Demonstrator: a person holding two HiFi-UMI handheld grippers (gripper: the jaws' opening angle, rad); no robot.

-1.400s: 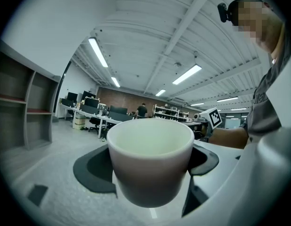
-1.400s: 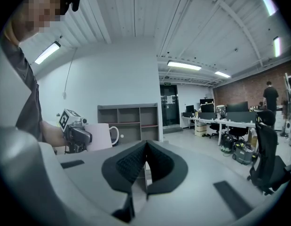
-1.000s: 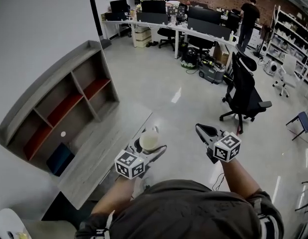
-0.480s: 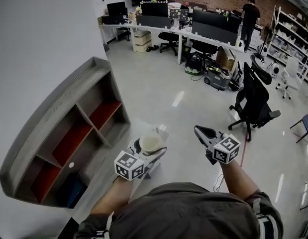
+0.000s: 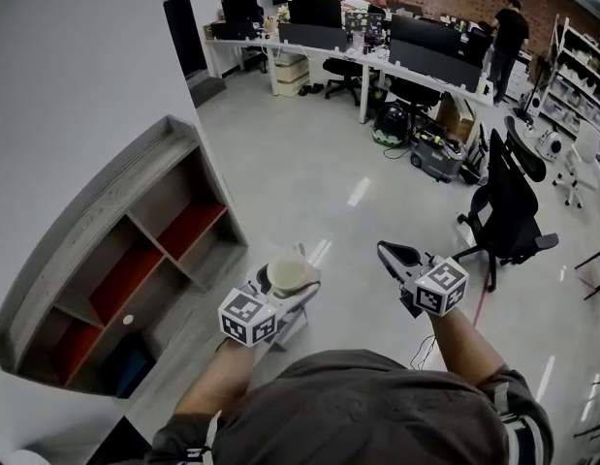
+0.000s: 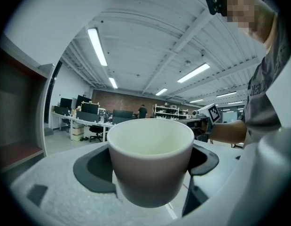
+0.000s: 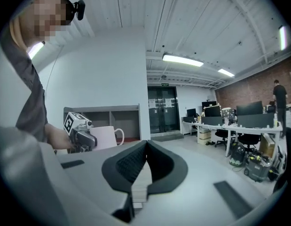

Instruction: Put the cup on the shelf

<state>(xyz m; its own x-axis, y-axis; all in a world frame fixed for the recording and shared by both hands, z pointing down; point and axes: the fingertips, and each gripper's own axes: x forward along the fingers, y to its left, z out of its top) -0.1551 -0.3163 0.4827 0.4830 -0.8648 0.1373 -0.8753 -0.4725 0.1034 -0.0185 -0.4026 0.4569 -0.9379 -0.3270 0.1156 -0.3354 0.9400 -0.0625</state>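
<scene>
The cup (image 6: pixel 150 166) stands upright, clamped between the jaws of the left gripper (image 5: pixel 286 287), while the right gripper (image 7: pixel 144 160) is closed and empty.

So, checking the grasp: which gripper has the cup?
The left gripper, closed on the cup; the right gripper is shut with nothing between its jaws.

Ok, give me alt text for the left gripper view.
A white round ceramic cup, empty, sits clamped upright between the left claw's dark pads, filling the foreground. Behind it lies an open office with desks, and the grey wooden shelf unit edges in at the left.
</scene>
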